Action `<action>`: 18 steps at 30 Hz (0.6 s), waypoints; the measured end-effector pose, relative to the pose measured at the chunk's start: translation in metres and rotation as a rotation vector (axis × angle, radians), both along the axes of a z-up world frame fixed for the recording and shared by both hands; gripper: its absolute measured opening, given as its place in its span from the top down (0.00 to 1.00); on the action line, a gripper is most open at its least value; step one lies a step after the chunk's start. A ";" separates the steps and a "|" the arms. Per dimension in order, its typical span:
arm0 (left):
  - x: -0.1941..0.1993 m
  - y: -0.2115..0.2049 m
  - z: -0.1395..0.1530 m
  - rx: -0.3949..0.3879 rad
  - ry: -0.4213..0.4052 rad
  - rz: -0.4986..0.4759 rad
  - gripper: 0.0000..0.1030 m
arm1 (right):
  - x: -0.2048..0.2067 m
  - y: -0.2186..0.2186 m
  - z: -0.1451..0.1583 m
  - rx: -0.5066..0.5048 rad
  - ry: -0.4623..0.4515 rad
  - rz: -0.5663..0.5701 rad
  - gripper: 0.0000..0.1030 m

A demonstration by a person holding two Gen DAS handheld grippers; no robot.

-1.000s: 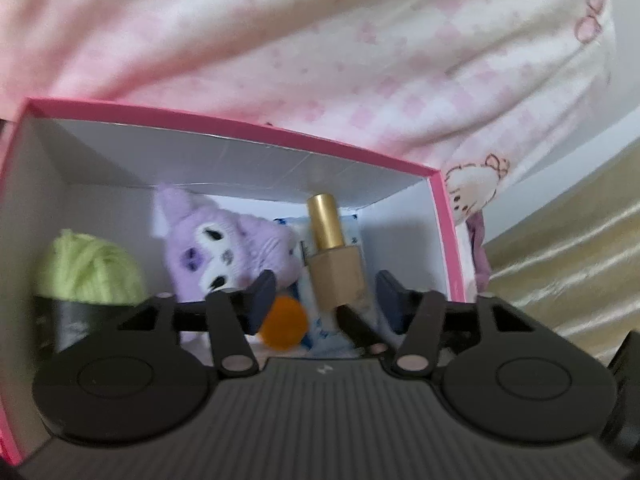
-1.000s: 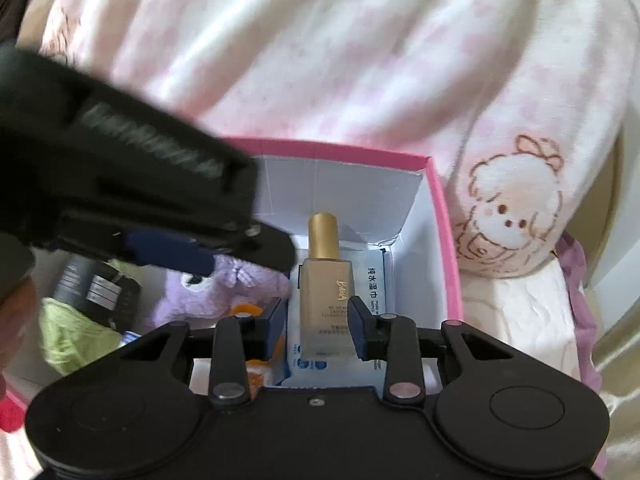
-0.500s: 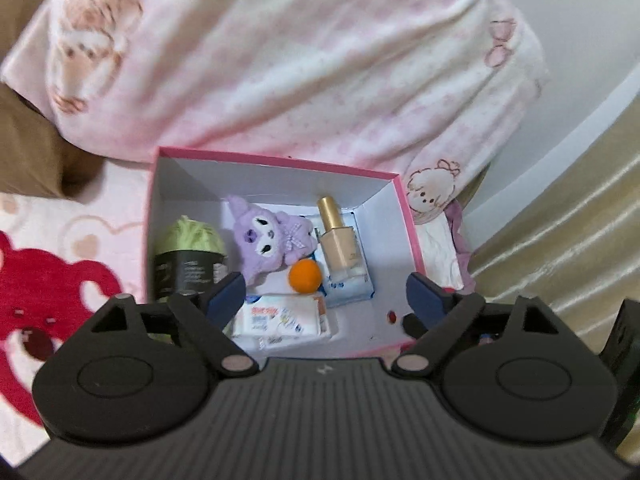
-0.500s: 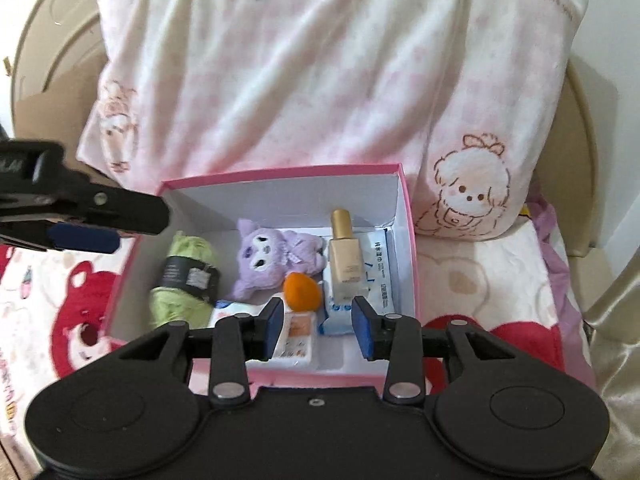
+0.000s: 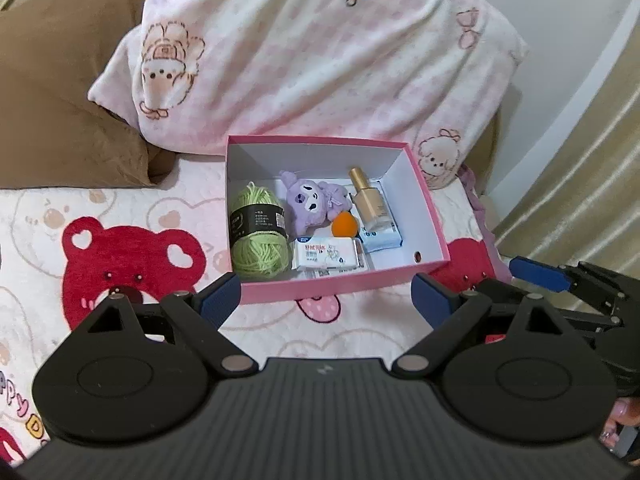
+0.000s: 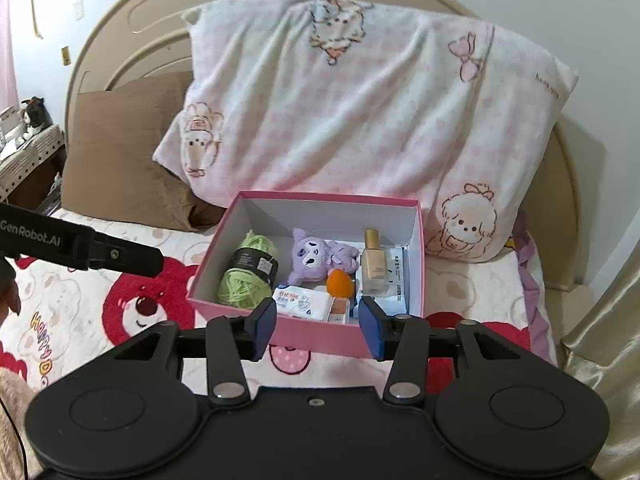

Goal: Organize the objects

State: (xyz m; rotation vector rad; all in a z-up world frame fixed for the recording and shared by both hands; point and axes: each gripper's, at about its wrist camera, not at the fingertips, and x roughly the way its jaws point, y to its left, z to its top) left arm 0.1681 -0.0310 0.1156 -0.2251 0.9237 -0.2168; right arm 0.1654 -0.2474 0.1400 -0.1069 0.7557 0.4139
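Observation:
A pink box [image 5: 340, 285] [image 6: 312, 336] with white inside stands on the bed. In it lie a green yarn ball [image 5: 258, 232] [image 6: 246, 276], a purple plush [image 5: 314, 204] [image 6: 316, 258], a gold-capped bottle [image 5: 368, 204] [image 6: 374, 268], an orange sponge [image 5: 345, 225] [image 6: 340, 283] and wipe packs [image 5: 326, 254] [image 6: 304, 302]. My left gripper [image 5: 326, 306] is open and empty, in front of the box. My right gripper [image 6: 318, 326] is open and empty, just before the box's near wall.
A pink-and-white pillow [image 6: 360, 112] leans behind the box, with a brown cushion [image 5: 68, 100] to its left. The bedspread [image 5: 132, 256] has red bear prints. A gold curtain [image 5: 580, 168] hangs at the right. A headboard [image 6: 132, 28] stands behind.
Both grippers have pulled back out of the box and away from it. The left gripper has opened wide and the right has opened a little. The bottle stays in the box.

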 end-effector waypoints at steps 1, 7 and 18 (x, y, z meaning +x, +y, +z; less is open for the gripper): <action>-0.006 0.001 0.001 0.004 -0.001 -0.001 0.07 | -0.006 0.000 0.002 -0.002 -0.005 0.002 0.48; -0.030 0.003 -0.007 0.003 0.019 -0.011 0.05 | -0.030 -0.006 0.000 0.005 -0.010 -0.011 0.40; -0.036 -0.007 -0.050 0.007 0.070 -0.013 0.05 | -0.042 -0.004 -0.017 -0.016 -0.026 -0.048 0.28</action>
